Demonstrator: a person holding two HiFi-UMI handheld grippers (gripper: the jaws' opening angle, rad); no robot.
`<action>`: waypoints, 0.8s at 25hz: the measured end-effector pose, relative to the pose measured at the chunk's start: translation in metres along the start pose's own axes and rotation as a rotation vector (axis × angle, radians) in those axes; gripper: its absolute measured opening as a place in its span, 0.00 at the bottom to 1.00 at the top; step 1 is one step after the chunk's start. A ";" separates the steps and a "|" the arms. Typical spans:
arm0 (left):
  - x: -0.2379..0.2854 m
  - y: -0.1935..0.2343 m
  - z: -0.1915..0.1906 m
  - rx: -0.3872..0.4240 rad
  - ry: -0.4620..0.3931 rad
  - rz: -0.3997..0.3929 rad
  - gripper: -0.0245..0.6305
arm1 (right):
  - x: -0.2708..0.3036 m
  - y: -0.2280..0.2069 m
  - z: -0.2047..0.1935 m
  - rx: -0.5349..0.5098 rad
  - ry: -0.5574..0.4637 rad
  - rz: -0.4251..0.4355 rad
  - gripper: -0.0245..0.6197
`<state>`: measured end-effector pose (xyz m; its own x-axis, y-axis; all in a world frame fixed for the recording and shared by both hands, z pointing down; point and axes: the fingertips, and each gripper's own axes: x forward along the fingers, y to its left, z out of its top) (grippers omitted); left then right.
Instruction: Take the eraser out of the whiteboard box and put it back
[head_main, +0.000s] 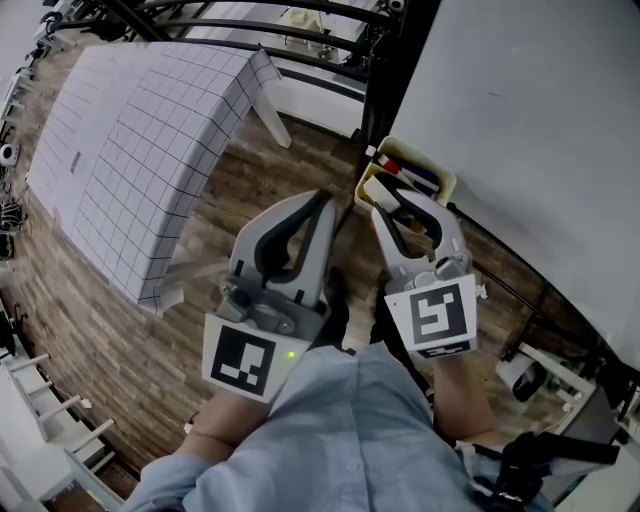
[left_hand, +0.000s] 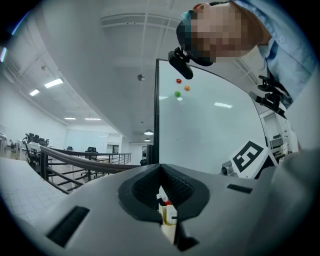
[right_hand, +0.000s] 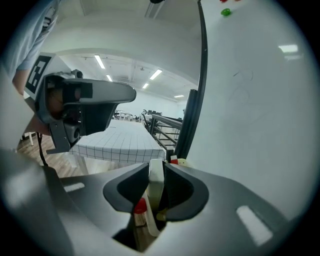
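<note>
Eraser (right_hand: 155, 186) sits clamped in right hand-held gripper (head_main: 405, 208) at whiteboard box (head_main: 362, 189).

- Whiteboard box (head_main: 361, 188), 1 o'clock in the head view: pale yellow.
- Markers (head_main: 392, 163) inside it: red, blue.
- Tablecloth (head_main: 150, 130), 10 o'clock: white with a black grid.
- Floor (head_main: 90, 330): brown planks.
- Left gripper (head_main: 325, 200) and right gripper (head_main: 400, 205): grey, with black-and-white marker cubes.
- Eraser (right_hand: 154, 180): off-white.

Bright, even indoor light from ceiling strip lamps (left_hand: 52, 83), whose glare spots the whiteboard (right_hand: 260, 100). Both gripper views bulge fisheye-style, with dark rounded corners. Nearest parts look soft, and shadows are faint.
</note>
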<state>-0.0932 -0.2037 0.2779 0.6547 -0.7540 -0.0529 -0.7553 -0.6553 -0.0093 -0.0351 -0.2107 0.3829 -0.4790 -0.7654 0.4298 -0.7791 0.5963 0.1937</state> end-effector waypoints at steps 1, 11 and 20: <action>0.000 0.000 -0.001 -0.001 0.001 0.000 0.04 | 0.002 0.000 -0.003 -0.003 0.012 0.002 0.18; -0.002 -0.005 0.007 0.013 -0.004 0.017 0.04 | -0.008 0.000 0.006 0.059 -0.033 0.026 0.22; -0.002 -0.026 0.031 0.017 -0.059 0.029 0.04 | -0.073 -0.037 0.060 0.149 -0.298 -0.010 0.05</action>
<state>-0.0761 -0.1838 0.2469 0.6305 -0.7680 -0.1123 -0.7744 -0.6323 -0.0237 0.0049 -0.1913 0.2915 -0.5507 -0.8215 0.1478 -0.8246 0.5629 0.0563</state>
